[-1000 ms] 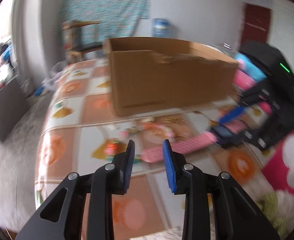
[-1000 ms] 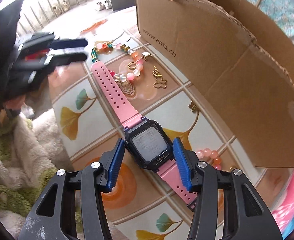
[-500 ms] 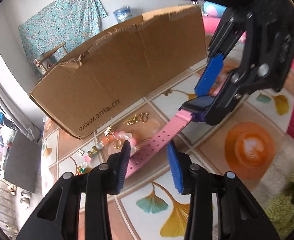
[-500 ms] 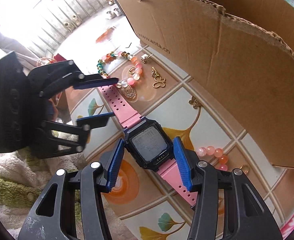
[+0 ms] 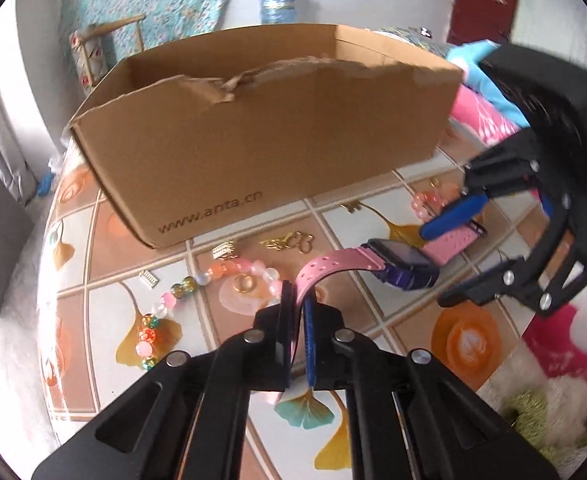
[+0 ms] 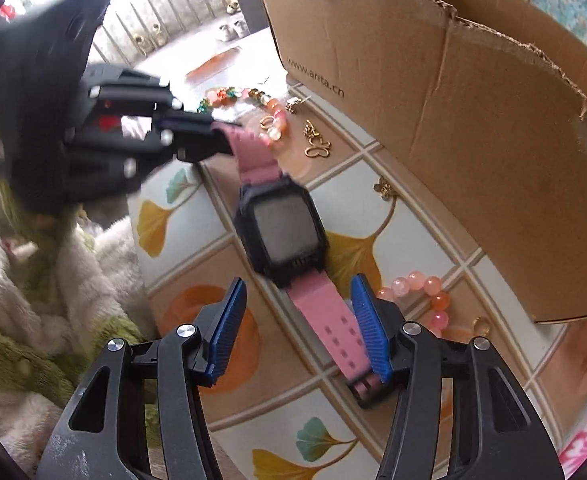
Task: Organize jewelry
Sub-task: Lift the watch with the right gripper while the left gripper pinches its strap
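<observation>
A pink-strapped watch (image 5: 405,264) with a dark square face (image 6: 281,232) lies on the patterned tablecloth in front of an open cardboard box (image 5: 253,140). My left gripper (image 5: 299,296) is shut on the far end of the strap, which arches up from the cloth; in the right wrist view the left gripper (image 6: 213,136) pinches it too. My right gripper (image 6: 298,282) straddles the buckle-side strap. Its jaws are opening, and the left pad stands clear of the strap. A bead bracelet (image 5: 197,280), a gold ring (image 5: 245,282) and a gold butterfly charm (image 6: 317,148) lie near the box.
A second pink bead bracelet (image 6: 417,284) lies by the box wall (image 6: 453,120) next to the right gripper. A fluffy white and green blanket (image 6: 33,280) borders the cloth on the near side. The table edge (image 5: 49,320) drops off at the left.
My left gripper came in over the strap's far end and shut on it, raising that end. My right gripper slid back from the watch face to the lower strap and widened.
</observation>
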A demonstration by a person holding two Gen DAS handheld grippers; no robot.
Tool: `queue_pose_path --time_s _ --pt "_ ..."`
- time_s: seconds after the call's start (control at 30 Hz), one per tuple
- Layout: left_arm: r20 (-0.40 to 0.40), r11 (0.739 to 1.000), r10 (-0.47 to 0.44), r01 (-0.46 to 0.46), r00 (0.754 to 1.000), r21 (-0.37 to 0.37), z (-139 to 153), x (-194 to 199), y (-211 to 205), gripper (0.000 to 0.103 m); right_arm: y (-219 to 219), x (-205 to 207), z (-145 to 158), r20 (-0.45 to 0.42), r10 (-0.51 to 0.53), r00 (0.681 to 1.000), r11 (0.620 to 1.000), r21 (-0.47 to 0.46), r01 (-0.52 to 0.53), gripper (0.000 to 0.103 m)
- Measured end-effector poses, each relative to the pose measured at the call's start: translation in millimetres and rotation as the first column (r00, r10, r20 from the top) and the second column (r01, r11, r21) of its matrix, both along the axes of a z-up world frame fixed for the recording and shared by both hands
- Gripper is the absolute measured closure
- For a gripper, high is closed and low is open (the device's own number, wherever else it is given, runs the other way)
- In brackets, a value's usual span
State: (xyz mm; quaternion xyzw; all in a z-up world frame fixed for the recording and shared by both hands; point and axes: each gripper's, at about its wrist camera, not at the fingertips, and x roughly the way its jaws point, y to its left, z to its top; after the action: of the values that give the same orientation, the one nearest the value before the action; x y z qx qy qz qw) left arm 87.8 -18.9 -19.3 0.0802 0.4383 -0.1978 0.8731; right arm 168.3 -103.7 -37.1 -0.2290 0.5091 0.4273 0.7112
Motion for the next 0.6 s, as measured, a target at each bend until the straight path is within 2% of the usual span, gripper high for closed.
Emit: queue_pose_path --time_s 0.13,0.23,0.6 --pt "-0.016 1.0 0.016 -0.016 1.0 -0.02 0.7 2.7 2.5 0.098 -3.1 -10.6 0.5 0.078 0.012 0.997 0.998 -0.062 -0.008 0.062" --pt "-0.014 1.0 0.026 -0.026 1.0 -0.018 0.5 0.2 4.3 0.098 -8.8 -12.0 3.3 0.081 -0.014 0.997 0.998 -0.068 0.02 0.077" --pt "-0.02 0.999 0.03 -0.031 0.999 -0.03 -5.4 -0.5 3.8 0.098 -19.9 -34.1 11.4 0.155 -0.077 0.985 0.991 -0.097 0.093 0.084"
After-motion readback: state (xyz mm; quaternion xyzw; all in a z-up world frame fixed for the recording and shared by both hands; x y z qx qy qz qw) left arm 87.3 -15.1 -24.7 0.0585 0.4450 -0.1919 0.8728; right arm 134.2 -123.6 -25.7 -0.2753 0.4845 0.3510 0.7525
